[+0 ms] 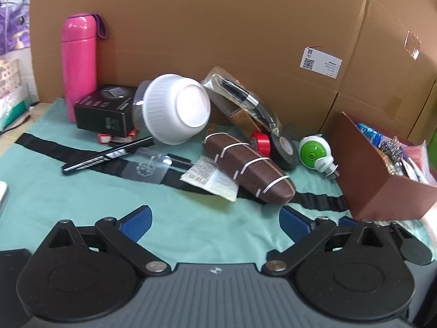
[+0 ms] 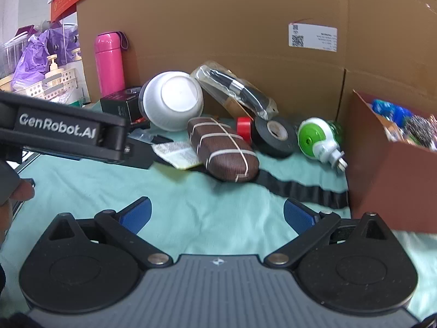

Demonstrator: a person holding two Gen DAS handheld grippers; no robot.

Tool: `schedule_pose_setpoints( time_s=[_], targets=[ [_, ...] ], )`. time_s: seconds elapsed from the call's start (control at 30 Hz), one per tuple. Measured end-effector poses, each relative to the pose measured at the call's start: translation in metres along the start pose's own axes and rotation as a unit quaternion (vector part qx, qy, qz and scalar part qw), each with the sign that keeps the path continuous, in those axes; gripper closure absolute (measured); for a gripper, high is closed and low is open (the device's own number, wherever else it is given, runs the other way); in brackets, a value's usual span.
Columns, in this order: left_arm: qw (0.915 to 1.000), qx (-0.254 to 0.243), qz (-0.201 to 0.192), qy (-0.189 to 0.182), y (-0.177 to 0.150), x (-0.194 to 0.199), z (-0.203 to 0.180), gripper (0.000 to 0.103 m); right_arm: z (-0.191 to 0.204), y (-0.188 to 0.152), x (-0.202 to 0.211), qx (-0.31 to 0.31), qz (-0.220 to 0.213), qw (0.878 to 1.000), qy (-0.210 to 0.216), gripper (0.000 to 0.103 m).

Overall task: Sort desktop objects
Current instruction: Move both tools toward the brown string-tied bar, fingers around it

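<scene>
My left gripper point(image 1: 215, 225) is open and empty above the teal cloth point(image 1: 82, 196). My right gripper point(image 2: 217, 216) is open and empty too. Ahead lie a brown glasses case bound with rubber bands point(image 1: 248, 168) point(image 2: 222, 149), a tipped white bowl point(image 1: 177, 109) point(image 2: 172, 101), a black marker point(image 1: 106, 154), a black tape roll point(image 1: 286, 147) point(image 2: 275, 136), a red tape roll point(image 1: 260, 142) point(image 2: 244, 127) and a green-and-white plug-in device point(image 1: 314, 154) point(image 2: 316, 140). The left gripper's body point(image 2: 62, 131) crosses the right wrist view at the left.
A brown box point(image 1: 382, 175) point(image 2: 387, 164) holding several items stands at the right. A pink flask point(image 1: 77, 63) point(image 2: 109, 63), a black carton point(image 1: 106, 112), a bagged black item point(image 1: 243, 98) point(image 2: 235, 90) and a cardboard wall point(image 1: 218, 27) stand behind. A folded paper point(image 1: 213, 180) lies under the case.
</scene>
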State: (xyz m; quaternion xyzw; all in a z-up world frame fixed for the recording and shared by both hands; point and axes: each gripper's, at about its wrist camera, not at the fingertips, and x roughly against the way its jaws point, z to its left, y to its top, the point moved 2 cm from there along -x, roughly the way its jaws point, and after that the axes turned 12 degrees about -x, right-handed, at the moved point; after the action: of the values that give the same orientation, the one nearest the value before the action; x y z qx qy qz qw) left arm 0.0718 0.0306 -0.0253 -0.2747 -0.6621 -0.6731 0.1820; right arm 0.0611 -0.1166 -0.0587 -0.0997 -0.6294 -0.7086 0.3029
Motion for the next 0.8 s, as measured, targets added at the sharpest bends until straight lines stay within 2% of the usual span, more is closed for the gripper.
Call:
schedule_pose_setpoints(
  time_s=[0.03,0.1,0.13,0.23,0.57,0.73,0.8],
  targets=[
    [1.0,0.003,0.002,-0.008,0.003,-0.004,0.0,0.002,0.0,0.002,-0.003,0.003,-0.002,1.0,0.002,0.004],
    [0.9998,0.009,0.003,-0.019,0.011,-0.013,0.0,0.006,-0.001,0.007,-0.011,0.008,-0.001,1.0,0.007,0.015],
    [0.9997,0.011,0.005,-0.019,0.015,-0.018,0.0,0.006,-0.002,0.01,-0.016,0.008,0.001,1.0,0.009,0.016],
    [0.9996,0.015,0.008,-0.022,0.025,-0.035,-0.001,0.007,-0.004,0.016,-0.029,0.009,0.003,1.0,0.02,0.018],
    [0.9953,0.05,0.061,-0.056,0.04,-0.094,0.003,0.023,-0.017,0.035,-0.07,-0.002,0.013,0.998,0.06,0.022],
    [0.9948,0.049,0.063,-0.064,0.047,-0.106,0.001,0.024,-0.021,0.038,-0.085,-0.006,0.021,0.997,0.068,0.026],
    [0.9941,0.054,0.064,-0.069,0.049,-0.112,0.001,0.024,-0.022,0.039,-0.089,-0.01,0.025,0.997,0.068,0.033]
  ],
)
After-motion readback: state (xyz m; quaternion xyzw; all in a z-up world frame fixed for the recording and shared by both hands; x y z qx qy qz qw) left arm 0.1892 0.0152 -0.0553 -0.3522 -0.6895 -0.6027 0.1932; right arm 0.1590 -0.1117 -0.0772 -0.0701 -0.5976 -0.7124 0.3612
